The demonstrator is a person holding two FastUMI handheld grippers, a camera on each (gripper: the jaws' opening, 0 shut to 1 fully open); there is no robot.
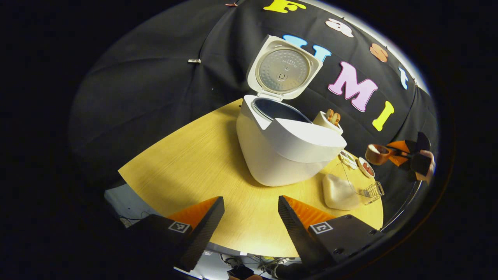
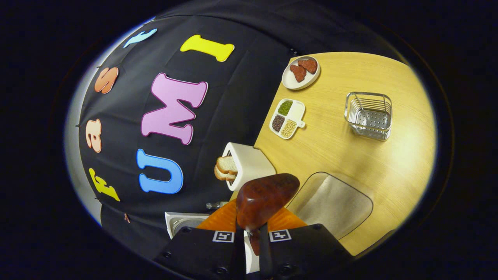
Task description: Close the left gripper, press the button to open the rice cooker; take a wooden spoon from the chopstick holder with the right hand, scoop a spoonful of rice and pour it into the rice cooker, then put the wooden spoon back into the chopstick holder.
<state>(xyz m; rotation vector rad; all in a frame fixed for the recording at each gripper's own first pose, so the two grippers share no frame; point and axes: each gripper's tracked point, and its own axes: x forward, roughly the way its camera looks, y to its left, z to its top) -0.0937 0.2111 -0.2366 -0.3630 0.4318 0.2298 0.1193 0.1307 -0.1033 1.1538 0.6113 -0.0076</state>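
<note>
Rice cooker [image 1: 288, 147] stands lid-up mid-desk. Wooden spoon [image 2: 264, 198] is clamped by its handle in the right gripper [image 2: 252, 239], loaded bowl held off the desk's right edge. Left gripper [image 1: 251, 217] is held open, empty. Spoon judged light, stiff, smooth — loose rice spills easily, so it is best kept level.

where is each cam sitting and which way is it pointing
Left gripper view: rides on the left tool, low at the table's near edge, facing the open rice cooker; its own open fingers show below, and the right tool with a hand far right.
Right gripper view: rides on the right tool, held high and rolled, looking down at the table; its fingers press on the wooden spoon.
Shared: wooden spoon, metal basket, plate of meat.
</note>
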